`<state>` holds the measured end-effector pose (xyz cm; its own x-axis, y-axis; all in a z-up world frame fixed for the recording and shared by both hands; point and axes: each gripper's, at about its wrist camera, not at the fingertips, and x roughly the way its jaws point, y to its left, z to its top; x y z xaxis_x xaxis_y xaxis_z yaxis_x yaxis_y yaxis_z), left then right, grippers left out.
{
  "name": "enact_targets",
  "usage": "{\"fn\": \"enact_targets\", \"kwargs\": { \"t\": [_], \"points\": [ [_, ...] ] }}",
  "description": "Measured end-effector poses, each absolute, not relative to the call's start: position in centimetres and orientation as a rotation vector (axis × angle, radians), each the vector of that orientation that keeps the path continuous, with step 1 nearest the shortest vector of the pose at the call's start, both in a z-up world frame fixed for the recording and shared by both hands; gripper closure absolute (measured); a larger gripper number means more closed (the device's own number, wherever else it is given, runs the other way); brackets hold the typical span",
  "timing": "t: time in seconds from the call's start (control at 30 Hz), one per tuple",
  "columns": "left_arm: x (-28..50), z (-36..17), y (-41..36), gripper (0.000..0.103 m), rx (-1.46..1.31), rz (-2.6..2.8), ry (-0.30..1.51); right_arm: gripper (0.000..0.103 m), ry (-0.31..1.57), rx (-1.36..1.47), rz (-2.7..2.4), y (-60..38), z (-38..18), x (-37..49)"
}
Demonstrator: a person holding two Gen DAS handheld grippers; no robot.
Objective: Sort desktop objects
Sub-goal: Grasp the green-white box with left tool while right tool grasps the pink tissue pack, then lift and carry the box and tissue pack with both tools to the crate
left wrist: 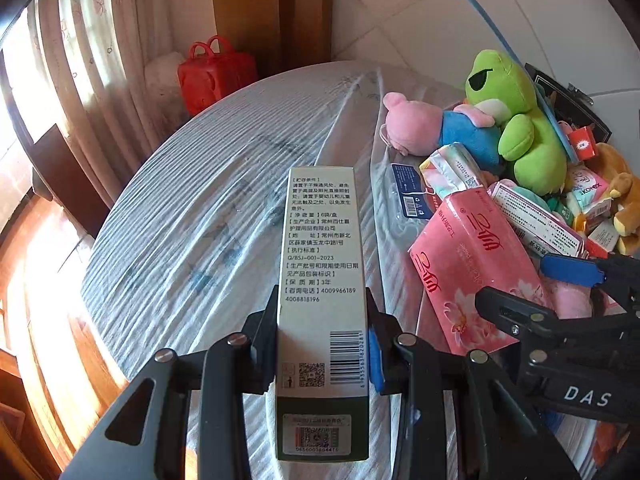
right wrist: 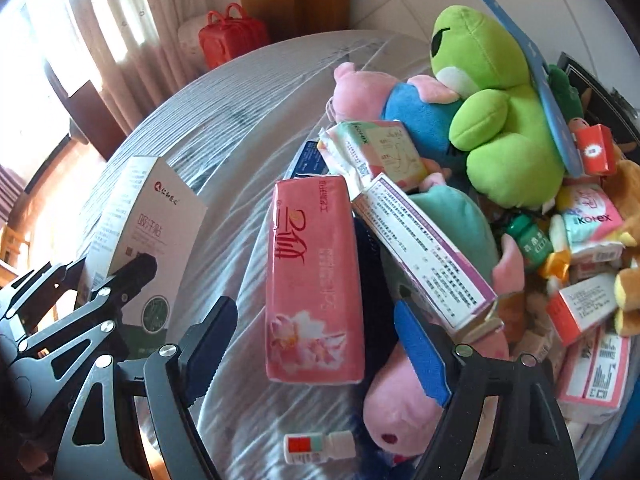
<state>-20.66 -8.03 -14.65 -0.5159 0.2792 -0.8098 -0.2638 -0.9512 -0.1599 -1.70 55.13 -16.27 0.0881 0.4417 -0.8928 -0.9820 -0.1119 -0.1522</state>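
Left gripper (left wrist: 322, 344) clamped on white box (left wrist: 322, 264), lifted clear of pile for sorting. Right gripper (right wrist: 316, 344) apart, straddling pink tissue pack (right wrist: 314, 280); toy heap at 2 o'clock.

I am reading "Q/BSJ-001-2023" and "4009966189" on my white box (left wrist: 322, 280), "Kotex" on a pack (right wrist: 592, 220), "DAS" on my right gripper (left wrist: 586, 396).

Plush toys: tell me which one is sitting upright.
The green frog. It sits upright against the wall, while the pink pig near the right gripper lies flat.
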Motion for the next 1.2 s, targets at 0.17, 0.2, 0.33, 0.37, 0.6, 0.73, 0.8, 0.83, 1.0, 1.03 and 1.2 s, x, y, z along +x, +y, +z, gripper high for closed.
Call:
{"fn": "enact_targets", "kwargs": {
  "t": [0.17, 0.2, 0.33, 0.37, 0.6, 0.73, 0.8, 0.83, 1.0, 1.03, 1.2],
  "points": [
    [-20.5, -15.3, -8.0, 0.069, -1.357, 2.473, -0.024, 0.054, 0.697, -1.058, 1.381, 56.3, -17.7, -2.3],
    [-20.4, -15.2, -8.0, 0.069, -1.355, 2.471, -0.023, 0.055, 0.695, -1.055, 1.39, 56.3, -17.7, -2.4],
    [-19.8, -14.1, -8.3, 0.069, -1.323, 2.491, -0.018, 0.055, 0.682, -1.028, 1.443, 55.3, -16.3, -2.8],
    [-19.6, -13.6, -8.4, 0.069, -1.31, 2.498, -0.021, 0.055, 0.67, -1.02, 1.454, 54.9, -15.7, -3.0],
    [-17.6, -9.2, -7.8, 0.069, -1.178, 2.532, -0.026, 0.055, 0.544, -0.922, 1.509, 51.4, -9.9, -3.3],
    [-16.0, -6.3, -6.9, 0.069, -1.085, 2.54, -0.018, 0.055, 0.483, -0.841, 1.517, 48.9, -6.4, -2.6],
    [-15.1, -4.9, -6.4, 0.069, -1.038, 2.539, -0.017, 0.055, 0.448, -0.804, 1.51, 47.8, -4.7, -2.2],
    [-14.7, -4.2, -6.1, 0.069, -1.018, 2.536, -0.017, 0.055, 0.428, -0.782, 1.503, 47.0, -3.9, -1.9],
    [-12.7, -1.3, -4.1, 0.069, -0.925, 2.5, -0.006, 0.055, 0.374, -0.703, 1.474, 43.2, 0.0, 0.1],
    [-12.2, -0.7, -3.5, 0.069, -0.903, 2.489, 0.002, 0.055, 0.363, -0.685, 1.459, 42.4, 0.7, 0.6],
    [-10.0, 1.8, -0.2, 0.069, -0.818, 2.419, 0.033, 0.055, 0.328, -0.617, 1.401, 38.3, 3.4, 3.4]
  ]
}}
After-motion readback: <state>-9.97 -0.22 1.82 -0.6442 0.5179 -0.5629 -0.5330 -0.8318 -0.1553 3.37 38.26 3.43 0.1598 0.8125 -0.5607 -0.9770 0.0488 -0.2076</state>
